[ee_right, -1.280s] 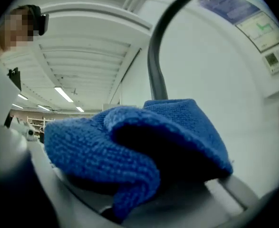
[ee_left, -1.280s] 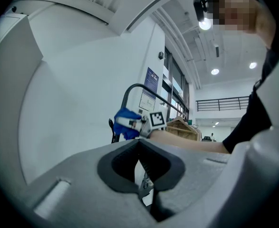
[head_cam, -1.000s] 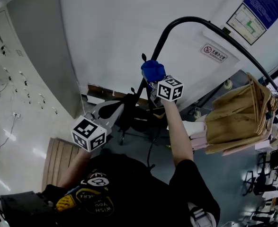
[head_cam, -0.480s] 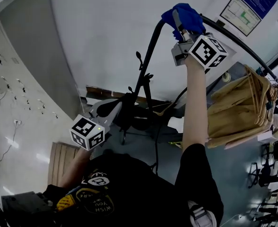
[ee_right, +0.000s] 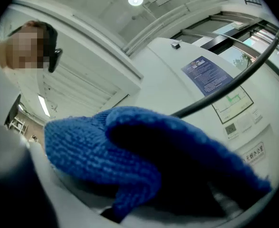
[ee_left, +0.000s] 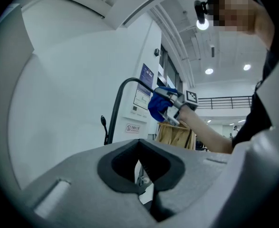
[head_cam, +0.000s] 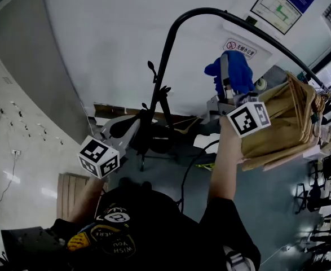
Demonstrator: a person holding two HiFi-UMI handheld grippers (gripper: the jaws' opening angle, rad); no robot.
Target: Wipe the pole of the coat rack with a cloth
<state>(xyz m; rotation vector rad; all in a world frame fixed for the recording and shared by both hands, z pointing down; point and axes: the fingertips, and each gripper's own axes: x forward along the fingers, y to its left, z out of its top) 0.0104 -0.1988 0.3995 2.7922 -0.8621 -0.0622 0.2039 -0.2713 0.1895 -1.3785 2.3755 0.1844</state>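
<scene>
The coat rack's black pole [head_cam: 164,55] rises from the floor, bends at the top and arcs down to the right. My right gripper [head_cam: 227,78] is shut on a blue knitted cloth [head_cam: 235,66], held under the arc and apart from the pole. In the right gripper view the cloth [ee_right: 110,151] fills the jaws and the pole [ee_right: 234,82] passes behind it. My left gripper [head_cam: 120,130] hangs low by the rack's foot, shut with nothing in it. The left gripper view shows its jaws [ee_left: 139,175] meeting, with the pole [ee_left: 115,109] and cloth [ee_left: 159,104] beyond.
Beige garments [head_cam: 283,123] hang on hangers at the arc's right end. A small hook [head_cam: 152,69] sticks out from the upright. White wall with a warning sign [head_cam: 237,47] and a poster [head_cam: 277,7] behind. Grey cabinet [head_cam: 18,66] at left, wooden pallet [head_cam: 69,191] on the floor.
The right gripper carried the cloth up the upright to the bend, then moved right and down, off the pole. The left gripper has hardly moved.
</scene>
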